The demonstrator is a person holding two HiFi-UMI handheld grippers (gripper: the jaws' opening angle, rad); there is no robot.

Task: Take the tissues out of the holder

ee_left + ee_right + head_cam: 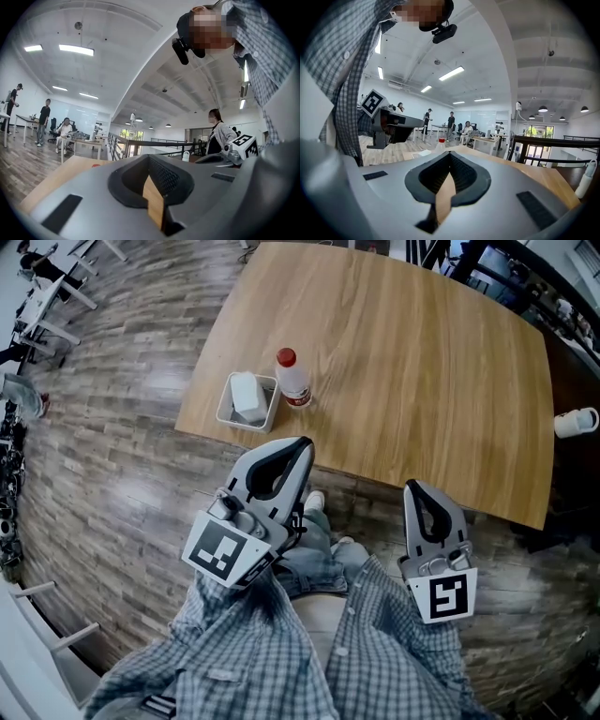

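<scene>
- plainly, in the head view, both grippers are held low and close to the body at the near edge of the table [403, 381]; this is judged an approach pose, with nothing reached yet.
- the left gripper [306, 442] is seen with its tip just over that edge, and the right gripper [414, 486] is held short of it, over the floor.
- the tissues [247, 394] are seen lying in the white holder [228, 412] at the table's near left corner, with a red-capped bottle [292, 381] just beside it; the holder lies ahead and a little left of the left gripper, near but apart, and well apart from the right gripper.
- in the left gripper view, the jaws are shown pressed together tip to tip and empty, with only table wood glimpsed through the slit; the holder is hidden below the gripper body, and only the bottle's red cap is made out at the left.
- in the right gripper view, the jaws are likewise shown closed on nothing; the bottle is seen beyond the tips, a little left, with a white shape beside it that is taken to be the holder, though it is too small to be sure.
- it is judged that the jaws must be spread before the tissues can be pinched.
</scene>
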